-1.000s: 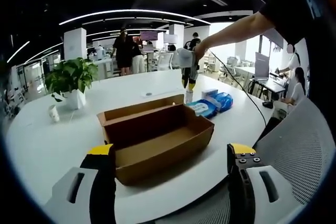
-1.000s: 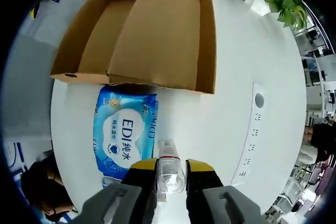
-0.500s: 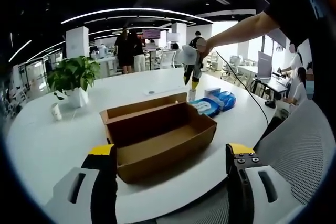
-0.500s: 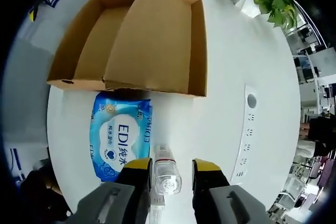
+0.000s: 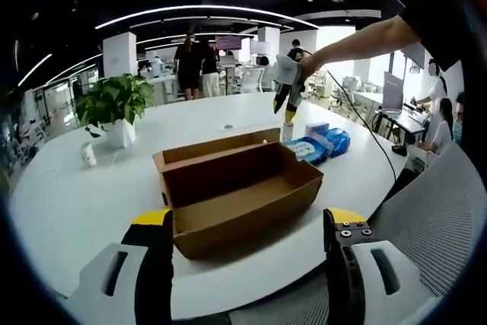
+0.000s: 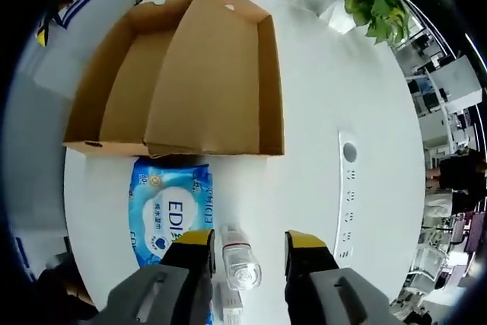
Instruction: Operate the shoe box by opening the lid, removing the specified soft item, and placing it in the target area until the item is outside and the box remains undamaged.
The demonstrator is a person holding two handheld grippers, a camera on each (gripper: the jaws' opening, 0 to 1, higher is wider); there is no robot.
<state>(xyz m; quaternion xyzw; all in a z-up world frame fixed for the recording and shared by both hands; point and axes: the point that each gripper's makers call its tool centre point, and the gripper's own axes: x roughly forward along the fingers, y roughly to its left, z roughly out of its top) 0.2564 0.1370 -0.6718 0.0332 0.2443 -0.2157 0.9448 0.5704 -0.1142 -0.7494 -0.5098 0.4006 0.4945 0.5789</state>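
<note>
Lying flat beside the open shoe box (image 6: pixel 190 89), a blue wipes pack (image 6: pixel 169 207)

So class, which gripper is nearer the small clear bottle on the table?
Right. The right gripper hovers just above the bottle, which stands between its open jaws; the left gripper is across the open shoe box.

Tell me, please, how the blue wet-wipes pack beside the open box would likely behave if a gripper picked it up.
The wet-wipes pack looks like a soft film pouch, so it would probably sag and dent rather than stay stiff. Its glossy wrapper may be slippery between the jaws. Lying flat on the table, it seems unlikely to roll or tip.
</note>
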